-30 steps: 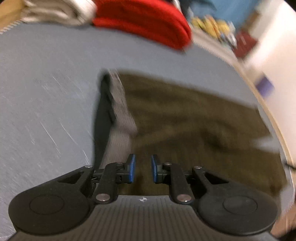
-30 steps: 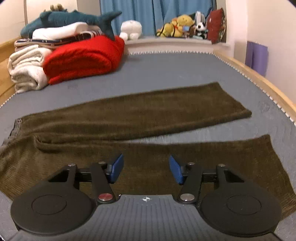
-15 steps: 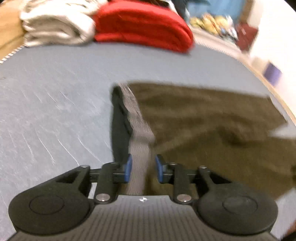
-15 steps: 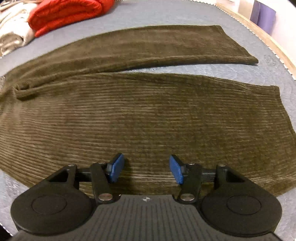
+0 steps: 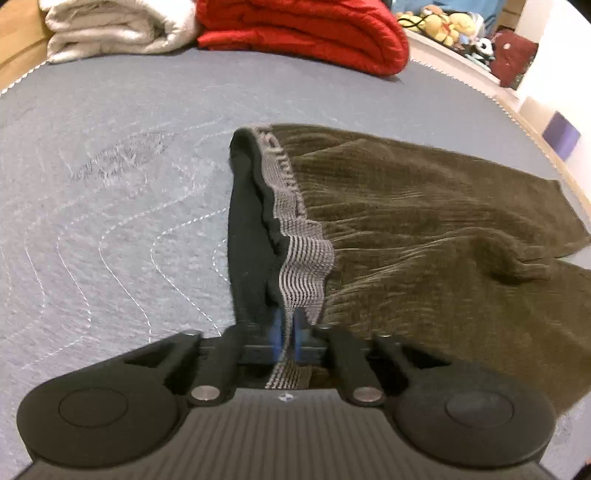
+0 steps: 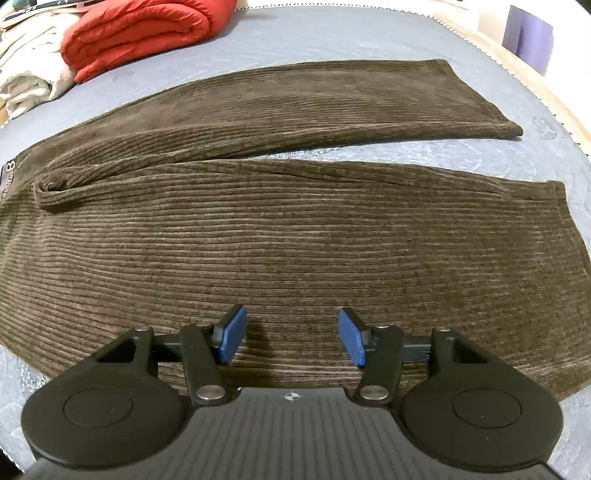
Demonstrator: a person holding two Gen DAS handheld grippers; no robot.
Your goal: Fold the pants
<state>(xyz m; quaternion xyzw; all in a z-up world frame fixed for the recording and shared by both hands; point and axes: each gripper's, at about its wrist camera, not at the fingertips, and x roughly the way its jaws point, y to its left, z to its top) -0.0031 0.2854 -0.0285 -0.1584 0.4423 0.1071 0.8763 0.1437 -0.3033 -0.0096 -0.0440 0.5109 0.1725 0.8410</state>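
Since the earlier frames, both our tools have come down toward the pants [image 6: 295,229], and the left tool [image 5: 286,330] has shut its blue pads together on the grey striped waistband [image 5: 304,264], where before they stood apart above it.

Taking the waistband as our landmark: to its left lies only bare grey quilted bed [image 5: 110,192], with a cream folded blanket [image 5: 118,26] and a red quilt [image 5: 306,29] far beyond it at the head of the bed. At the waistband itself, our left tool is clamped on its near end, the band running straight away from the pads. To the right of the waistband the brown corduroy pants spread flat on the bed, both legs stretching away rightward, the far leg angled slightly apart from the near one.

Our right tool [image 6: 291,338] hovers over the near leg, well to the right of the waistband, its pads wide apart with nothing gripped; corduroy lies beneath the gap.

We judge the long axis runs left to right across us, so the coming fold turns on the right tool catching the near edge, which lies just below its pads.
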